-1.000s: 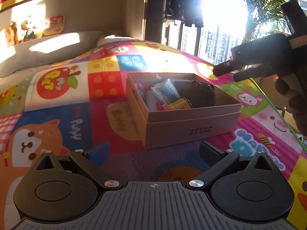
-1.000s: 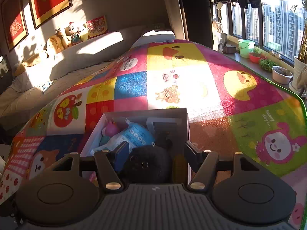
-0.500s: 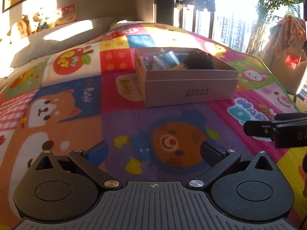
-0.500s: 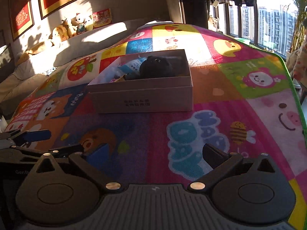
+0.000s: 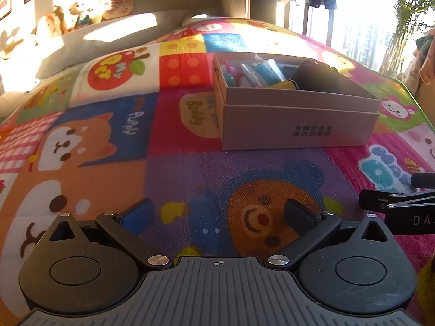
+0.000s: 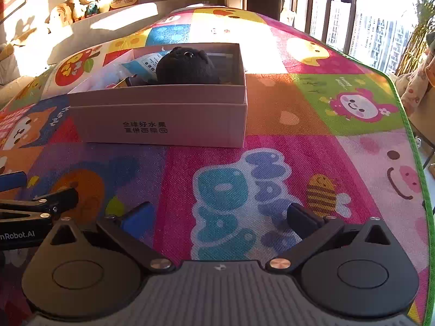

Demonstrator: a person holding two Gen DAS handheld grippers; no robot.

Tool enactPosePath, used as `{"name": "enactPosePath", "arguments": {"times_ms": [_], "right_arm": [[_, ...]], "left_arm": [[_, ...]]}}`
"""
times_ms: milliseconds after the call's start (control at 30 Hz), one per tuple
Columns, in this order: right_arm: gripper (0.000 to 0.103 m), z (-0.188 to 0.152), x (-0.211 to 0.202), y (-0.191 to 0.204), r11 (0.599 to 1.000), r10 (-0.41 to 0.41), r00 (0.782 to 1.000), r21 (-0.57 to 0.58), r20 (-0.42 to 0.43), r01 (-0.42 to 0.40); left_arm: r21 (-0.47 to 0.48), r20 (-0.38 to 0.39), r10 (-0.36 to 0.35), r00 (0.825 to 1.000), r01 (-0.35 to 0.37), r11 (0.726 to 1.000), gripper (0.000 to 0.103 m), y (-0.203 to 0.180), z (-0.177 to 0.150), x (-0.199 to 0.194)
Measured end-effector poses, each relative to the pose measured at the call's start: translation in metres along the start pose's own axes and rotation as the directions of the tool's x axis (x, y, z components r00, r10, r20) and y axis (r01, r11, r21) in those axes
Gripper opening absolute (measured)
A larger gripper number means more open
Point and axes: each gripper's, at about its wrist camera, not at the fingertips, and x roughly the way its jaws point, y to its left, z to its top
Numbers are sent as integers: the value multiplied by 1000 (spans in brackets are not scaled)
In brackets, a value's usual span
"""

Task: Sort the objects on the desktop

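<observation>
Left wrist view: left gripper [image 5: 218,213] spread wide, nothing between the jaws, above a woven cartoon-print mat [image 5: 108,163]. A rectangular cardboard box [image 5: 299,125] sits on the mat ahead, holding a fuzzy black plush [image 5: 316,76], a blue packet [image 5: 265,72] and small items too crowded to identify. Right wrist view: right gripper [image 6: 218,216] likewise wide and empty. Only this view shows the mat's green edge [image 6: 407,125].

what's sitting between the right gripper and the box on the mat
Nothing visible. The right gripper is open and empty, and only bare play mat lies between it and the box. The left gripper shows off at the left edge, clear of that path.
</observation>
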Motion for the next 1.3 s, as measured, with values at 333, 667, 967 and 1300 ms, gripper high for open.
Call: {"name": "enactPosePath", "arguments": {"times_ms": [333, 667, 967, 1300], "right_arm": [[103, -14, -10, 3, 999, -26, 997, 22, 69, 24], [103, -14, -9, 2, 999, -25, 997, 24, 69, 23], [103, -14, -9, 2, 999, -25, 997, 23, 69, 24], [103, -14, -9, 2, 999, -25, 997, 23, 69, 24]], "left_arm": [[0, -1, -1, 1000, 1, 1000, 103, 1, 0, 0], [0, -1, -1, 1000, 1, 1000, 103, 0, 0, 0], [0, -1, -1, 1000, 1, 1000, 103, 1, 0, 0], [0, -1, -1, 1000, 1, 1000, 103, 1, 0, 0]]}}
